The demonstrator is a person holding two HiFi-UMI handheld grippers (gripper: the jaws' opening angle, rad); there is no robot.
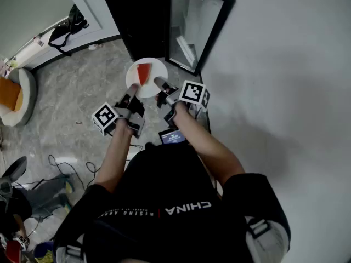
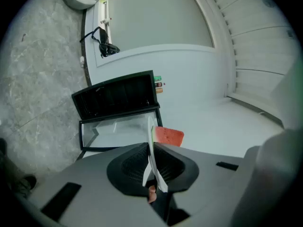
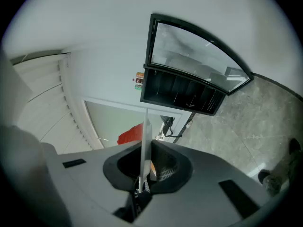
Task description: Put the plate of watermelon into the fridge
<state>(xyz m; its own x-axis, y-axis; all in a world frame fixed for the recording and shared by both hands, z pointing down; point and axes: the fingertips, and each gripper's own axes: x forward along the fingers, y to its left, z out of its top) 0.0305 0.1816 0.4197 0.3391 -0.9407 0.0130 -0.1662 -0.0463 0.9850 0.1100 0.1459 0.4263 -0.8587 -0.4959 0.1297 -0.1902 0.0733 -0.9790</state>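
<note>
A white plate carrying a red watermelon slice hangs above the floor, in front of a small black fridge whose glass door stands swung open. My left gripper is shut on the plate's near left rim, and my right gripper is shut on its near right rim. In the left gripper view the plate shows edge-on between the jaws, with the watermelon slice beyond it. The right gripper view shows the plate edge-on too, the watermelon slice to its left.
A white wall runs close along the right of the fridge. A black bag leans at the far left wall, an orange-cushioned seat stands at the left, and cables lie on the marble floor.
</note>
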